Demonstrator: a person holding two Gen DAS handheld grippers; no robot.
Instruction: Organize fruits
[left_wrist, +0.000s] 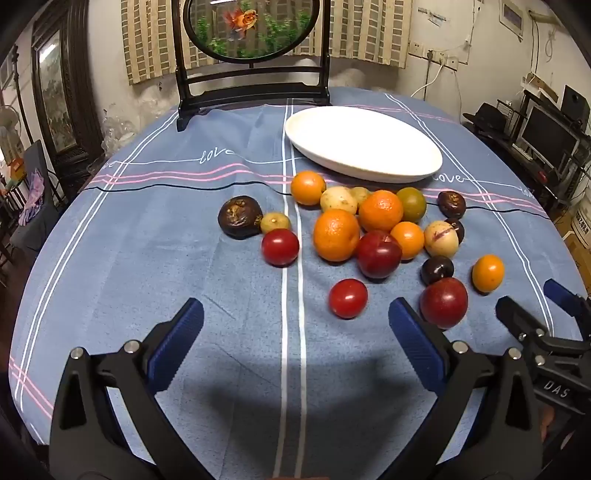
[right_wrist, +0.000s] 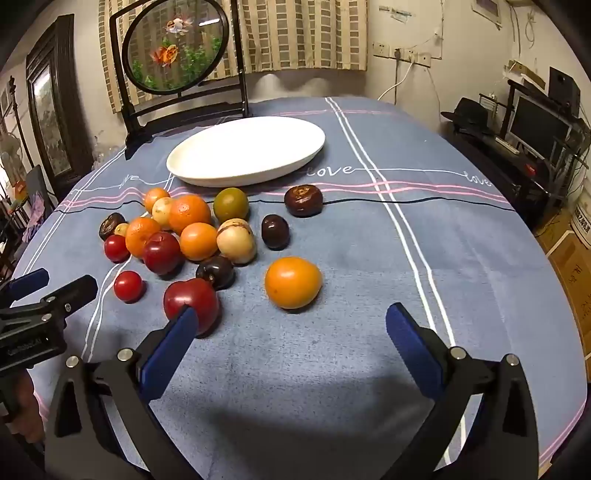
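2 wide-open, empty grippers (left_wrist: 295, 325) (right_wrist: 291, 328) face 6 oranges (left_wrist: 336, 234), 1 bare plate (left_wrist: 364, 144).

Dim indoor light, heavy fisheye warp.
Overexposed white plate (left_wrist: 364, 144); dark shadows across the near tablecloth (right_wrist: 369, 258); corners vignetted black, edges bent, focus mildly soft throughout.

Eighteen fruits lie on the bench (left_wrist: 221, 332): five orange fruits (left_wrist: 336, 234), one greenish fruit (left_wrist: 412, 204), four pale yellow fruits (left_wrist: 440, 239) (one is mostly hidden in the right wrist view), four red fruits (left_wrist: 379, 254), two of them small, two wrinkled brown fruits (left_wrist: 240, 217) and two smooth dark purple fruits (left_wrist: 437, 269). There is one white plate (left_wrist: 364, 142).
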